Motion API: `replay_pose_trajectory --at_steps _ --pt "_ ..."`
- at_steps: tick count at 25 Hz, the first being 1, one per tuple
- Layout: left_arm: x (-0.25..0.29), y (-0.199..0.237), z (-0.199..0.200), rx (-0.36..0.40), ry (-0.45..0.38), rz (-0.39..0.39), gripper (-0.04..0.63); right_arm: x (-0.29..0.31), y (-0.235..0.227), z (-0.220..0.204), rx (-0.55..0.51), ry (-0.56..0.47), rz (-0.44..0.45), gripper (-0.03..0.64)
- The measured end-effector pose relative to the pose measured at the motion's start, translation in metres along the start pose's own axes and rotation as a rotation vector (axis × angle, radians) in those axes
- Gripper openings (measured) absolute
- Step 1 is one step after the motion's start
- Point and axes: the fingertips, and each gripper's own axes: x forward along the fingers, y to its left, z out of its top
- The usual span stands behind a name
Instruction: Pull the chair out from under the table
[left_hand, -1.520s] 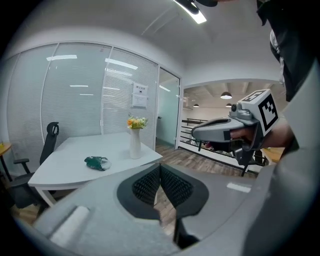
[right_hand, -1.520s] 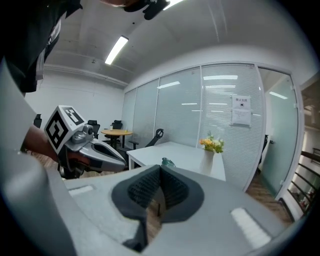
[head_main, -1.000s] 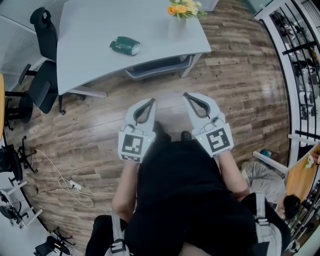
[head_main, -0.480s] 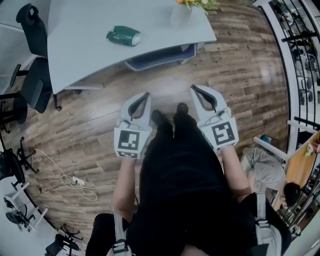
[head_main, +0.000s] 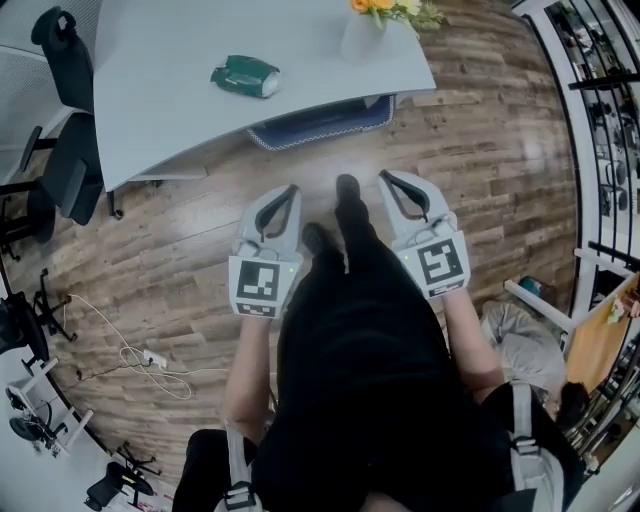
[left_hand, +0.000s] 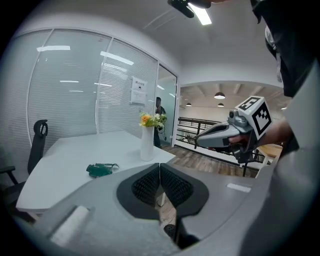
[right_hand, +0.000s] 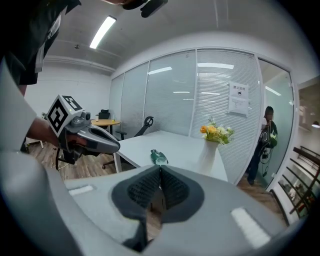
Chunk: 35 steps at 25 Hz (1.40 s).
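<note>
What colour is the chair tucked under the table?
The chair is dark blue, clearest in the head view.

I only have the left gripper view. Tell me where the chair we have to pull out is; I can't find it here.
Observer: The head view shows the chair tucked under the near edge of the table. The left gripper and right gripper are both short of it.
Operator: Report the right gripper's jaws.
Observer: Its own view shows them shut, with nothing between the pads.
Operator: Check the floor ahead of us.
Observer: The wood floor up to the chair holds only the person's shoes. A white cable lies well off to the left.
</note>
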Motion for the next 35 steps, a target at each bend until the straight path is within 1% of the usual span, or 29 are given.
replay_pose_trajectory --at_steps 4,5,6,9,15,17,21,23,27,31,33,35 --pt "0.020 0.004 0.006 0.007 0.018 0.012 0.012 0.016 -0.015 -0.002 -0.034 0.027 0.040 0.003" --pt "0.025 0.006 0.007 0.008 0.022 0.018 0.012 0.021 -0.017 -0.004 -0.035 0.032 0.055 0.043" --pt "0.030 0.008 0.008 0.006 0.026 0.023 0.012 0.026 -0.020 -0.007 -0.036 0.038 0.070 0.063" --pt "0.047 0.014 0.007 0.002 0.048 0.029 0.012 0.041 -0.029 -0.016 -0.064 0.072 0.096 0.063" --pt "0.084 0.021 -0.008 -0.005 0.120 0.018 0.014 0.066 -0.046 -0.040 -0.117 0.151 0.147 0.080" --pt "0.095 0.021 -0.011 0.003 0.142 0.010 0.014 0.074 -0.052 -0.047 -0.130 0.166 0.165 0.095" --pt "0.112 0.024 -0.020 0.013 0.182 0.009 0.017 0.088 -0.063 -0.059 -0.147 0.192 0.190 0.098" --pt "0.119 0.026 -0.026 0.017 0.207 0.007 0.040 0.095 -0.066 -0.065 -0.161 0.193 0.206 0.101" --pt "0.129 0.027 -0.041 0.043 0.261 0.005 0.074 0.104 -0.070 -0.079 -0.196 0.241 0.231 0.109" --pt "0.135 0.026 -0.060 0.077 0.334 -0.003 0.094 0.113 -0.071 -0.098 -0.238 0.259 0.260 0.117" --pt "0.138 0.024 -0.068 0.101 0.361 -0.016 0.109 0.116 -0.071 -0.104 -0.255 0.269 0.271 0.118" --pt "0.141 0.022 -0.076 0.132 0.383 -0.035 0.110 0.118 -0.072 -0.109 -0.276 0.278 0.278 0.120"
